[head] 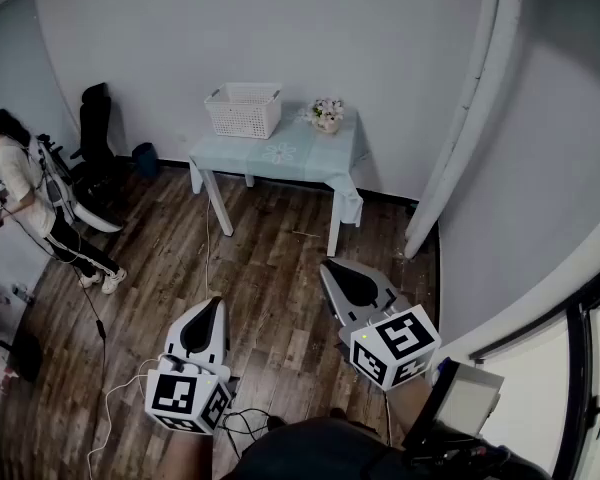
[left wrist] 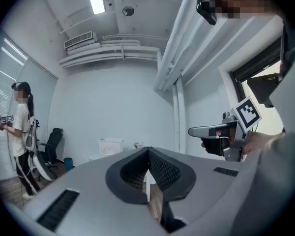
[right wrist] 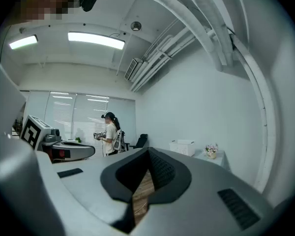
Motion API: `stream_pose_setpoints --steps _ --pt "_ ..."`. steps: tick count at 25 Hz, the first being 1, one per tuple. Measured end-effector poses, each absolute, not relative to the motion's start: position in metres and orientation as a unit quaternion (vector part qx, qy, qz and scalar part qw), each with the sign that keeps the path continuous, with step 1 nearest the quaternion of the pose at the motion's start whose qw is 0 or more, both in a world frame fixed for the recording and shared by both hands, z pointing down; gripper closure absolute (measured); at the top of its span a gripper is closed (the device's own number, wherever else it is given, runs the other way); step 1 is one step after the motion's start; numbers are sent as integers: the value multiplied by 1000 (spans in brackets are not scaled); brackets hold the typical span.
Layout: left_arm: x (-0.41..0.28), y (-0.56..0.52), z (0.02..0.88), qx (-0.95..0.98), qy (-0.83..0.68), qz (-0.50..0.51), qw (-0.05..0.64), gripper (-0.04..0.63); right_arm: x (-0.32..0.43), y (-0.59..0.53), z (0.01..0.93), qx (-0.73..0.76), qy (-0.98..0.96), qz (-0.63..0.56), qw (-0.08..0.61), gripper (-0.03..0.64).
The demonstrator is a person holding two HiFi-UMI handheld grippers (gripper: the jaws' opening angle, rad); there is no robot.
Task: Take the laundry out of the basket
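A white laundry basket stands on the left end of a small table against the far wall. The basket also shows small and far off in the left gripper view and in the right gripper view. No laundry shows over its rim. Both grippers hang over the wooden floor, well short of the table. My left gripper is shut with nothing in it, its tips meeting. My right gripper is shut and empty too.
A small pot of flowers sits on the table's right end. A person stands at the far left holding other grippers, near a black office chair and a blue bin. Cables lie on the floor.
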State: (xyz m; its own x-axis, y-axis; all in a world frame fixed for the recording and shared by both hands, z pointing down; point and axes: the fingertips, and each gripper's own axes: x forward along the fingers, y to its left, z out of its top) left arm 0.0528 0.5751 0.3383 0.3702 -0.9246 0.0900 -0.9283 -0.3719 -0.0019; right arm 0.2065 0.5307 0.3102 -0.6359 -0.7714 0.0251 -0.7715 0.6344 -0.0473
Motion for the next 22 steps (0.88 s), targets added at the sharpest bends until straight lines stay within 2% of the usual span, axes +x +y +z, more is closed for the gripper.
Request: stream_pose_setpoints --steps 12,22 --pt "40 572 339 830 -556 35 23 589 196 525 311 434 -900 37 -7 603" --pt "-1 569 345 832 -554 21 20 589 155 528 315 437 -899 35 6 603"
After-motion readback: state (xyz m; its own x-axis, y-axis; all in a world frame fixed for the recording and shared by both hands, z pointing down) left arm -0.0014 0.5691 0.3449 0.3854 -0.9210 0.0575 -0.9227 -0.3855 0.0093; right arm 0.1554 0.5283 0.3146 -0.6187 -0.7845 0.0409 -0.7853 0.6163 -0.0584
